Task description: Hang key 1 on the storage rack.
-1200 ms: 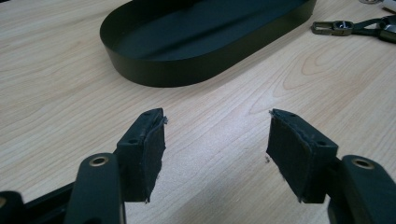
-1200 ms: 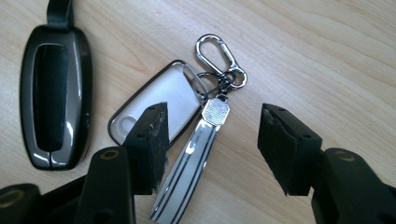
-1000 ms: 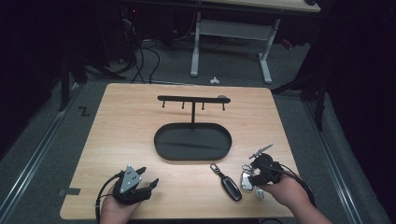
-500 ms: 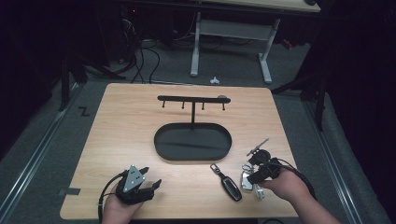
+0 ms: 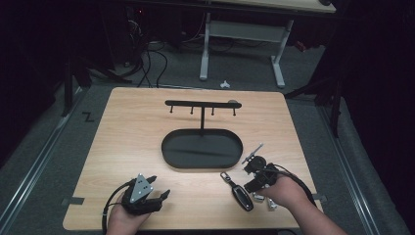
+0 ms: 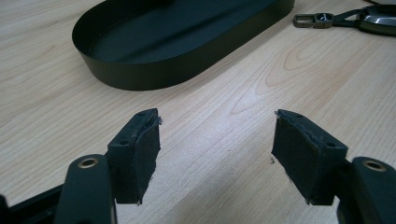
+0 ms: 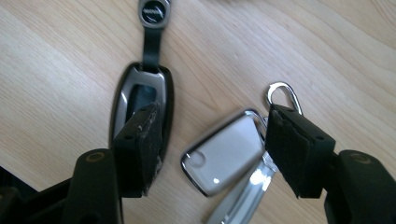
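A black key fob [image 5: 241, 195] on a short strap lies at the table's front right, with a silver key fob [image 5: 261, 199] just right of it. My right gripper [image 5: 252, 183] hovers over both. In the right gripper view its jaws have just been opening; my right gripper [image 7: 215, 116] stands open, with the silver key fob [image 7: 224, 154] lying between the pads, untouched. The left pad overlaps the black key fob [image 7: 144, 93]. My left gripper [image 5: 159, 186] rests at the front left, and its jaws have just been opening. My left gripper [image 6: 217, 116] is open over bare wood.
A black key stand sits mid-table: an oval tray [image 5: 200, 166] under a hook bar [image 5: 201, 104] on a post. The tray's wall [image 6: 140, 77] lies just beyond my left gripper. A silver clip ring [image 7: 282, 95] is attached to the silver fob. Table edges are near both hands.
My right hand has shifted left and slightly away from the front edge, arriving over the keys. The left hand has stayed where it was.
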`<state>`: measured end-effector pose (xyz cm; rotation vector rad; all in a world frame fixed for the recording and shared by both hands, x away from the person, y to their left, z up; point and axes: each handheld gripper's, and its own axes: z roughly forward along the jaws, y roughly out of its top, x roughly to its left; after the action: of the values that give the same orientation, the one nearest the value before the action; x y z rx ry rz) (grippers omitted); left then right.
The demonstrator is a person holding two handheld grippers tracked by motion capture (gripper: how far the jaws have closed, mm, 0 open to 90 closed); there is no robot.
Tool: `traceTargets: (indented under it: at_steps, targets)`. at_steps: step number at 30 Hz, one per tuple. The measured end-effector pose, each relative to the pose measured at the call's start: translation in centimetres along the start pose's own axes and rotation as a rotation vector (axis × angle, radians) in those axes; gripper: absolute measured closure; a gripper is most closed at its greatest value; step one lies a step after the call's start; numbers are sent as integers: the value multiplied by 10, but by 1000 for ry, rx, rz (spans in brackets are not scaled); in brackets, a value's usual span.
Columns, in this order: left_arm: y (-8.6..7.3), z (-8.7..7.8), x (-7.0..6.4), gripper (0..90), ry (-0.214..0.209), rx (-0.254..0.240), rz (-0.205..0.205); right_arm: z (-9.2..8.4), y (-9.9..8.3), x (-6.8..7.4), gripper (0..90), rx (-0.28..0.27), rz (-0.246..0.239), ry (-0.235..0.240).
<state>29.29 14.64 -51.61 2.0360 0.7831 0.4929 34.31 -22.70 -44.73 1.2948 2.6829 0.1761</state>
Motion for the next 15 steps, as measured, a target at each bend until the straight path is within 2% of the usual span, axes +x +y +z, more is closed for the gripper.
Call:
traceTargets:
  at_steps: [1, 4, 5, 10, 11, 15]
  targets:
    - [0, -1, 1, 322, 0, -13, -7, 3, 6, 5, 366, 2, -14, 2]
    - [2, 0, 1, 322, 2, -17, -3, 5, 11, 10, 366, 7, -14, 12]
    - [2, 0, 0, 322, 3, -16, -2, 9, 17, 16, 383, 4, -42, 17]
    - [2, 1, -1, 322, -1, -9, 8, 16, 27, 25, 387, 9, -63, 33]
    - [2, 1, -1, 322, -1, -7, 10, 20, 31, 27, 389, 15, -81, 34]
    - [2, 0, 0, 323, 0, -8, 9, 25, 37, 31, 397, 23, -82, 43]
